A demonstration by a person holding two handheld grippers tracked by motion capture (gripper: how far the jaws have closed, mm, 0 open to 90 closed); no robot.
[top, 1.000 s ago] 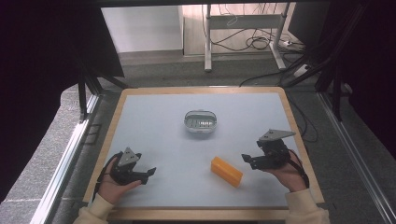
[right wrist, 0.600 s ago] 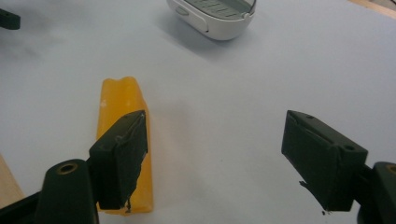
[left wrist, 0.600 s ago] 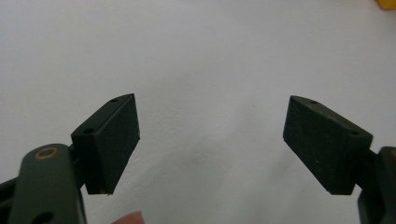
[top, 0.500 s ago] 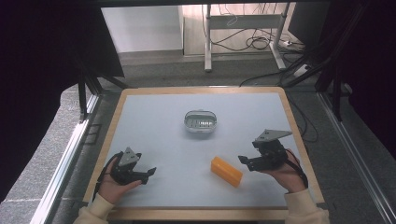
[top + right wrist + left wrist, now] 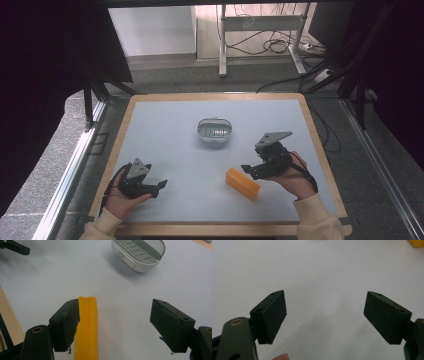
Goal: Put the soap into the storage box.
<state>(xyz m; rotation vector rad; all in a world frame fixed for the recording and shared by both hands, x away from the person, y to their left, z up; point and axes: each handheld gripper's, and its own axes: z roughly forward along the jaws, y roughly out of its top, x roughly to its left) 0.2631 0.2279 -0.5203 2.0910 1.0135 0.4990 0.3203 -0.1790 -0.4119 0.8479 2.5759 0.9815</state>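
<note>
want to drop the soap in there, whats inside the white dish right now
The white dish holds just a grey slotted insert, with nothing lying on it. Below the slots is hidden. The yellow soap bar lies on the table, apart from it.

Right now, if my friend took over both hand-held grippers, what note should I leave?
Left hand-held gripper: open, holds nothing, low over the table near its front left.
Right hand-held gripper: open, jaws have just been closing a little, the yellow soap bar between them beside one jaw, not gripped.
White soap dish: mid-table, nothing in it.
Done: right gripper lined up on the bar.
Left, probably: grip the bar, lift it and set it in the dish.
</note>
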